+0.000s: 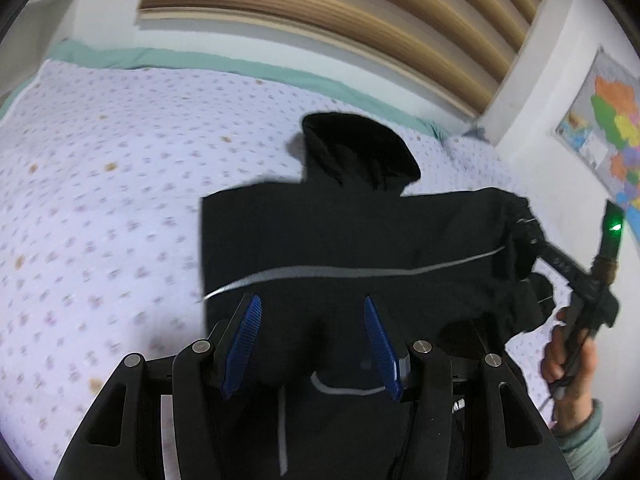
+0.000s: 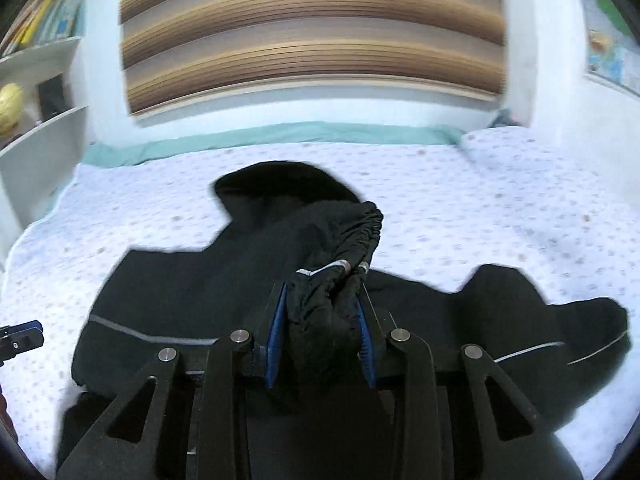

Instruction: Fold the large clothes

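Observation:
A black hooded jacket (image 1: 340,236) with thin grey stripes lies on the bed, hood pointing to the far wall. It also shows in the right wrist view (image 2: 192,292). My left gripper (image 1: 312,308) is open, hovering over the jacket's near part with nothing between its blue pads. My right gripper (image 2: 320,292) is shut on the jacket's sleeve cuff (image 2: 356,236) and holds it lifted above the jacket's body. In the left wrist view the right gripper (image 1: 528,224) holds the sleeve at the jacket's right side.
The bed (image 1: 100,184) has a pale lilac dotted cover with a green edge (image 2: 280,136). Slatted wooden blinds (image 2: 312,32) hang behind it. A white bookshelf (image 2: 40,80) stands at the left. A colourful map (image 1: 604,132) hangs on the right wall.

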A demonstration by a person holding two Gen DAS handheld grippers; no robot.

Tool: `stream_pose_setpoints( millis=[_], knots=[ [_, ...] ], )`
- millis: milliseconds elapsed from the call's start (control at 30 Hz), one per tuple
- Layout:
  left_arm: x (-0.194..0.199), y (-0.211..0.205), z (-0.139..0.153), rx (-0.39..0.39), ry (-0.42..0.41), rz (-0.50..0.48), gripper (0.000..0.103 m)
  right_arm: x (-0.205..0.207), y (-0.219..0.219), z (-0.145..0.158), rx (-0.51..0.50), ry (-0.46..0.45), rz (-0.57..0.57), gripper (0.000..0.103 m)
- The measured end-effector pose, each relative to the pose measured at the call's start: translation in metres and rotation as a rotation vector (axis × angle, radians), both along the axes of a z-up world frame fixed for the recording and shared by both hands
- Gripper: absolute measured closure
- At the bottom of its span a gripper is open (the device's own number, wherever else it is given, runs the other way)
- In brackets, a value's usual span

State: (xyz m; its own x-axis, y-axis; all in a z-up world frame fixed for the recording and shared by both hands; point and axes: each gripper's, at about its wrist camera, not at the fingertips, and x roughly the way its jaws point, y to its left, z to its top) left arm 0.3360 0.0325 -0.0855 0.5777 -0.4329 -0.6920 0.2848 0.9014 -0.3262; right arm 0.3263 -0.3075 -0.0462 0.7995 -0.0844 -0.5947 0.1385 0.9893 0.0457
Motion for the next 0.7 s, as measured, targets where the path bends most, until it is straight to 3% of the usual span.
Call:
stream_pose_setpoints(
  millis=[100, 267, 333, 433, 567, 700],
  knots=[
    [0.018, -0.034, -0.026, 0.035, 0.045, -0.035, 0.048, 0.005, -0.032, -0.016, 0.0, 0.042, -0.032, 0.068],
    [0.046, -0.059, -0.101, 0.113, 0.19, -0.015, 0.048, 0.021, -0.066, -0.099, 0.009, 0.196, -0.066, 0.067],
    [0.05, -0.057, -0.122, 0.106, 0.191, -0.019, 0.048, 0.031, -0.081, -0.131, 0.047, 0.259, -0.075, 0.067],
    [0.048, -0.058, -0.123, 0.122, 0.168, -0.056, 0.048, 0.036, -0.092, -0.167, 0.069, 0.312, -0.08, 0.066],
    [0.04, -0.056, -0.109, 0.132, 0.141, -0.059, 0.048, 0.03, -0.099, -0.167, 0.112, 0.32, -0.064, 0.054],
    [0.016, -0.046, -0.077, -0.006, 0.058, -0.063, 0.048, 0.002, -0.094, -0.122, 0.18, 0.213, -0.056, 0.04]
  ],
)
